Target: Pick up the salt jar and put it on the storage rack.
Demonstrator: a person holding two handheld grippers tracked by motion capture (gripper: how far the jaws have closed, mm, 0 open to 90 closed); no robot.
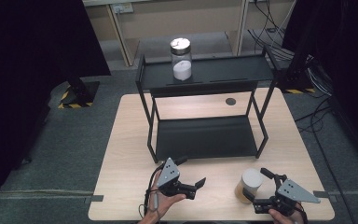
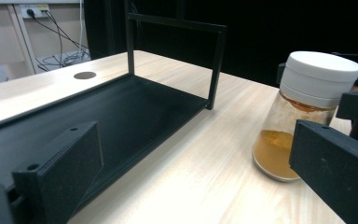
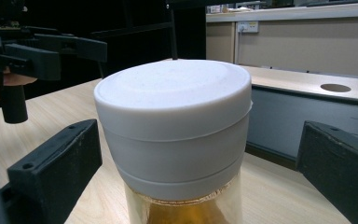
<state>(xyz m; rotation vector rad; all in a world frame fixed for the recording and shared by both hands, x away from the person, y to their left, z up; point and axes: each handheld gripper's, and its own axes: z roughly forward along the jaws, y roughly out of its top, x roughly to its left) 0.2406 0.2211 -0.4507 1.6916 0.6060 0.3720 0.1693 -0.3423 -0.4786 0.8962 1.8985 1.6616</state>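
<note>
Two spread jaws of right gripper (image 1: 259, 183) flank white-lidded jar (image 1: 249, 185), not gripping; left gripper (image 1: 193, 173) released.

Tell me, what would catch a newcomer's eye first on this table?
Probably the black two-tier rack in the middle of the wooden table, with a glass jar of white powder standing on its top shelf. Next, near the front edge, a white-lidded jar of orange-brown powder sits between the open jaws of the right gripper.
</note>
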